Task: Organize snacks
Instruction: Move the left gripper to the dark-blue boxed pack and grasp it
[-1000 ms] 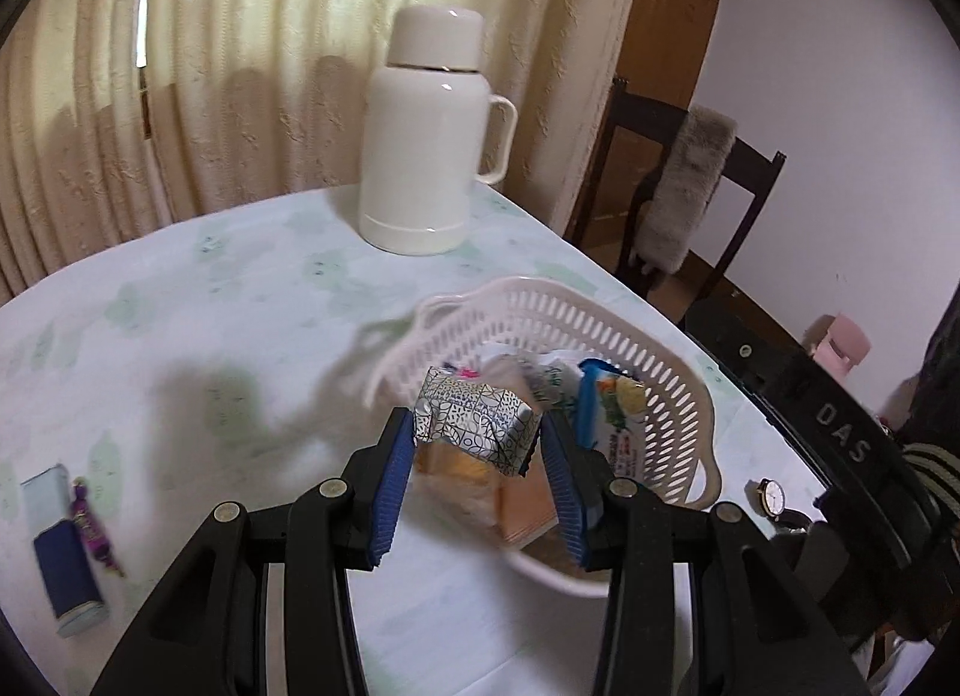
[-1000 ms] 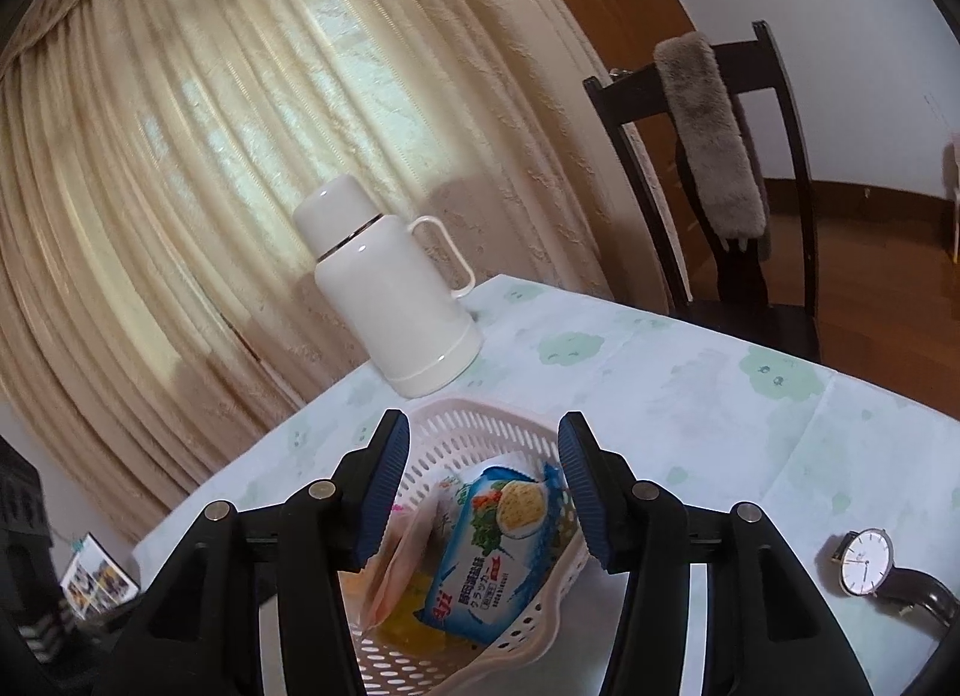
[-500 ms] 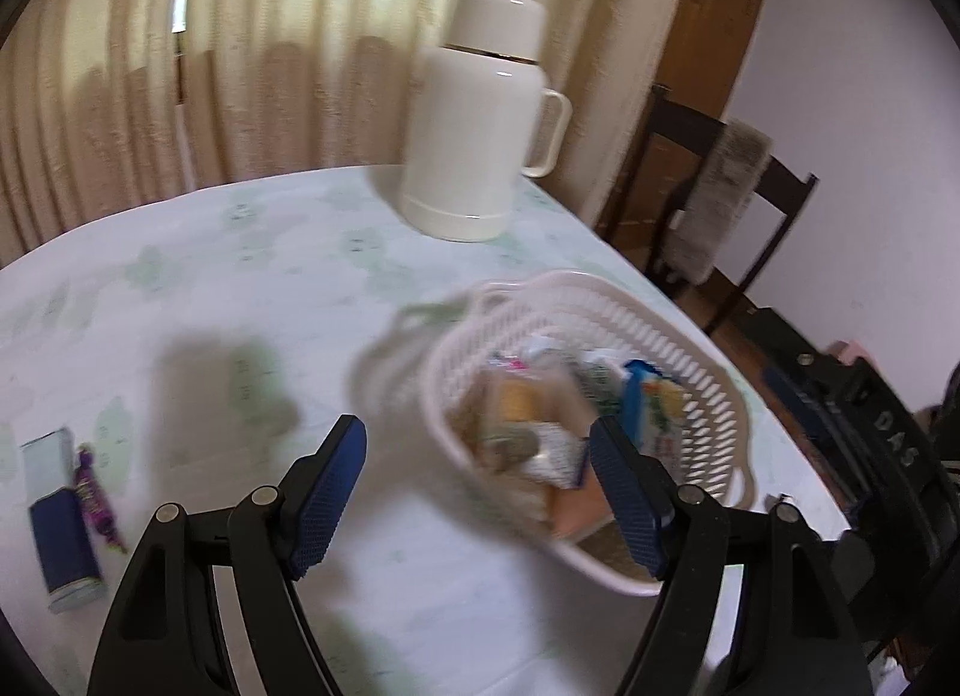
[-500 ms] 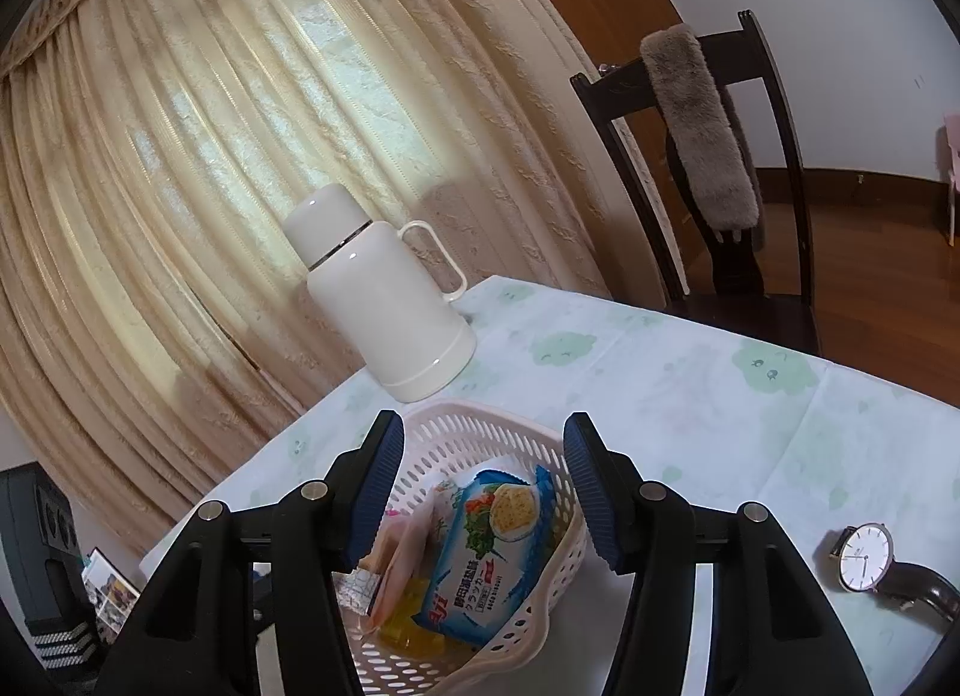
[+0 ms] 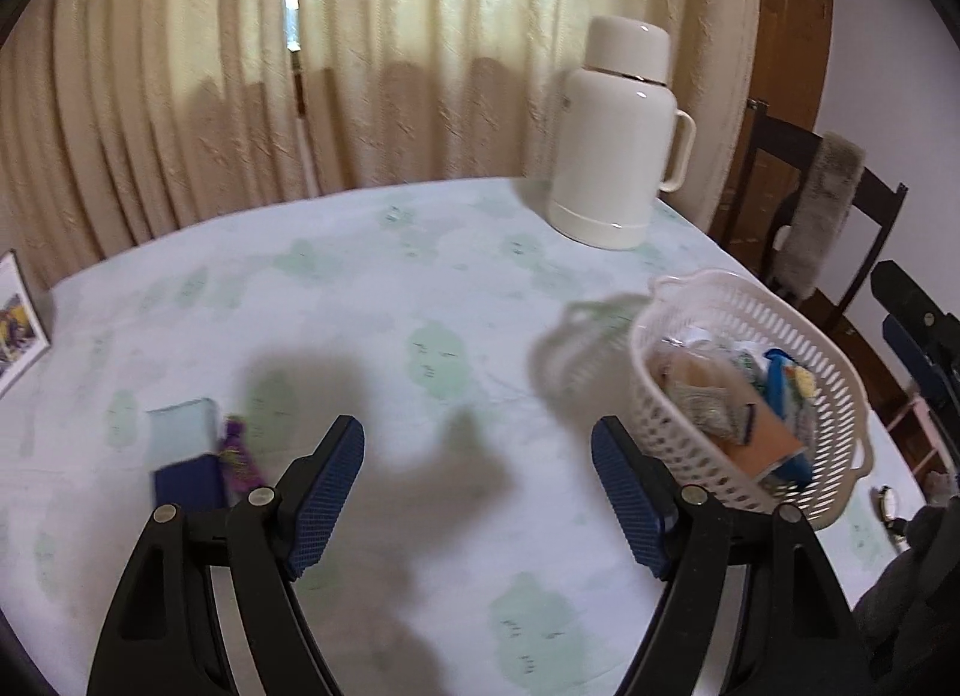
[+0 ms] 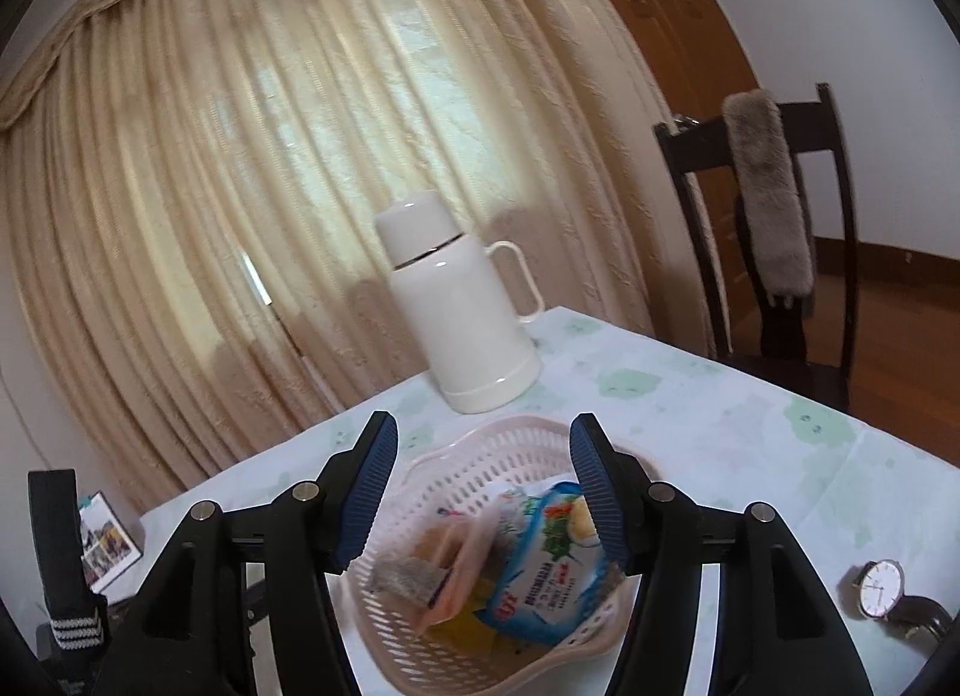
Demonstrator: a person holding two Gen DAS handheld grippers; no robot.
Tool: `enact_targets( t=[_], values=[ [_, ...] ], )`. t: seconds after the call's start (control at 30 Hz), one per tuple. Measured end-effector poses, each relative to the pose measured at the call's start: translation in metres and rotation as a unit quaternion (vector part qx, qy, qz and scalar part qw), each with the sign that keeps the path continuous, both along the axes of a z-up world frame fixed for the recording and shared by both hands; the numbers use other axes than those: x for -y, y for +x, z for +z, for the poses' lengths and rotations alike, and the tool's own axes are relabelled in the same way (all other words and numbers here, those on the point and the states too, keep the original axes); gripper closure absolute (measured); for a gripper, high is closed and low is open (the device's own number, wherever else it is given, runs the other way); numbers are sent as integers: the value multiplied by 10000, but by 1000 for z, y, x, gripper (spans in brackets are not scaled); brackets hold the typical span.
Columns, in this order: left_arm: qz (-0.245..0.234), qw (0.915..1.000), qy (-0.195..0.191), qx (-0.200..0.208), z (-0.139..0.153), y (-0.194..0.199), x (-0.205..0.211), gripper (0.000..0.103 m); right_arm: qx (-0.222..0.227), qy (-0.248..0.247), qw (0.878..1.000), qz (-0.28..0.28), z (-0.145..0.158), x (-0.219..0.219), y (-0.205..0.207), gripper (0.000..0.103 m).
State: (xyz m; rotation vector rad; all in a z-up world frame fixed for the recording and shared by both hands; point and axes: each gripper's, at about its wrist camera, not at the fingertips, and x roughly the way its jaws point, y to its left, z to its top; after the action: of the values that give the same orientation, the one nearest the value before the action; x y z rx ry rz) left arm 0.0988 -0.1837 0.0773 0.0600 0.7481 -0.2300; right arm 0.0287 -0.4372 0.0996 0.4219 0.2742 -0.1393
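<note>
1. The left gripper [image 5: 477, 483] hangs above the pale green-patterned tablecloth [image 5: 384, 300], its blue-padded jaws spread wide and holding nothing

2. To its lower left lie the items not yet in the basket: a purple-wrapped candy [image 5: 239, 456] and, touching or just beside it on the far side from the gripper, a flat packet, dark blue at the near end and pale at the far end [image 5: 183, 456]. Both long axes run roughly away from the camera, close to parallel with the fingers

3. The white slotted basket [image 5: 840, 372], already holding several snack packs, stands to the gripper's right, well apart from the candy

4. The right gripper [image 6: 483, 486], jaws likewise apart and empty, hovers over that basket, above a blue-and-white cracker bag [image 6: 540, 576] and a silver pack [image 6: 408, 573]

5. The left hand looks clearly nearer the loose pieces; the next reach probably swings left and down, closing across the candy's narrow width

6. A cream thermos [image 5: 618, 138] stands at the table's far edge, a wristwatch [image 6: 882, 588] to the basket's right
</note>
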Motion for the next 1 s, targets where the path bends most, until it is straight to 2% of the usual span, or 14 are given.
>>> enact_targets(
  t=[0.2, 0.47, 0.7, 0.87, 1.0],
  values=[
    [246, 9995, 112, 159, 4, -7, -23, 23, 111, -291, 9986, 435, 2, -22, 0, 42],
    [690, 9974, 202, 68, -3, -4, -58, 20, 105, -780, 9915, 1037, 1, -56, 1, 39],
    [1146, 9933, 61, -102, -10, 5, -102, 20, 3, -1165, 9834, 1392, -3, -80, 3, 38],
    [1464, 9877, -328, -442, -17, 17, -137, 20, -89, -1290, 9794, 1550, -7, -89, 5, 38],
    [1691, 9840, -270, -495, -22, 21, -152, 20, -162, -1339, 9773, 1633, -9, -92, 6, 36]
  ],
)
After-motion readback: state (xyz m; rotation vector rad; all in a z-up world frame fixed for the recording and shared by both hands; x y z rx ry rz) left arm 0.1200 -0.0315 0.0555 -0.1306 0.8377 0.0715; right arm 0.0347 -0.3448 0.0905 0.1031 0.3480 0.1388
